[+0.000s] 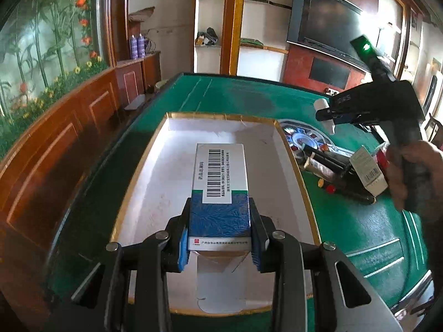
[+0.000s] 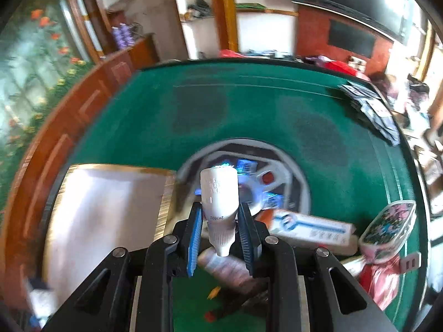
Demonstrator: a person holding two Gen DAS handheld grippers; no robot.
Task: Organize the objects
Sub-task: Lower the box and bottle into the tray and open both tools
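Note:
My left gripper is shut on a blue and white medicine box with a barcode, held over the white, gold-rimmed open box on the green table. My right gripper is shut on a small white plastic bottle, cap end toward the camera, held above the table just right of the white box. The right gripper also shows in the left wrist view, with the white bottle between its fingers, above the pile of objects.
A pile lies right of the white box: dark tubes, a small carton, a white and blue carton, a flowered tin, a red bag. The table's round centre panel lies behind. Playing cards lie at the far right.

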